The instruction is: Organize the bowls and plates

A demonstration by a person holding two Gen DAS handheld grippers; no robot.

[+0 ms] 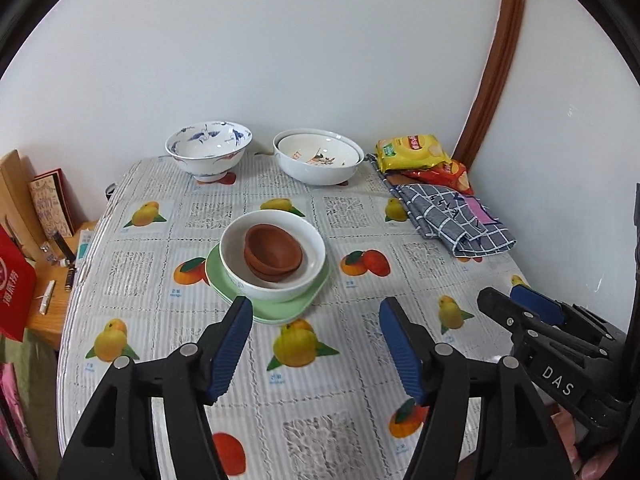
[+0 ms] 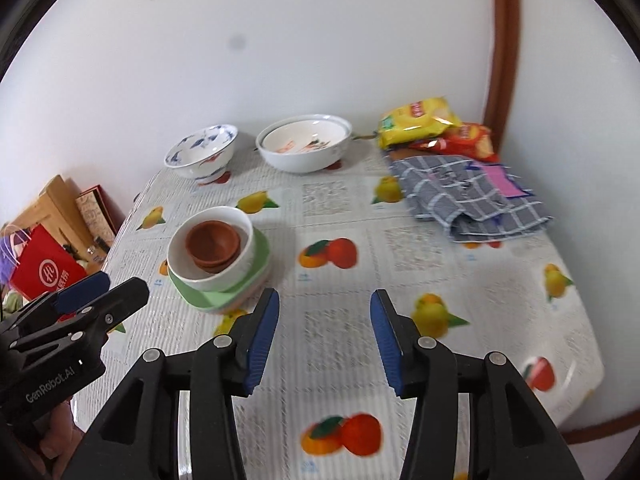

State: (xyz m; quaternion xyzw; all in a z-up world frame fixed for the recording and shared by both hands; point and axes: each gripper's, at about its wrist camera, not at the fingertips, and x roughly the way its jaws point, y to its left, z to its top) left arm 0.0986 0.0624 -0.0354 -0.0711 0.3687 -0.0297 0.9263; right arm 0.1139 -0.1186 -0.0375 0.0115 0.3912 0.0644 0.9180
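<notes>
Mid-table stands a stack: green plates (image 1: 288, 309) (image 2: 208, 299) under a white bowl (image 1: 314, 254) (image 2: 218, 277) that holds nested brown bowls (image 1: 272, 249) (image 2: 212, 245). At the back sit a blue-and-white footed bowl (image 1: 208, 154) (image 2: 200, 157) and a large white bowl (image 1: 320, 170) (image 2: 300, 162) with a patterned dish inside it. My left gripper (image 1: 316, 308) (image 2: 106, 290) hangs open just in front of the stack, nothing between its blue pads. My right gripper (image 2: 325, 298) (image 1: 514, 300) is open too, over bare cloth to the right of the stack, and holds nothing.
A fruit-print cloth covers the table (image 1: 160, 280). A checked towel (image 1: 452, 216) and yellow and red snack bags (image 1: 412, 152) lie at the back right, by the wall. Left of the table are a red bag (image 2: 44, 276), books and a wooden shelf.
</notes>
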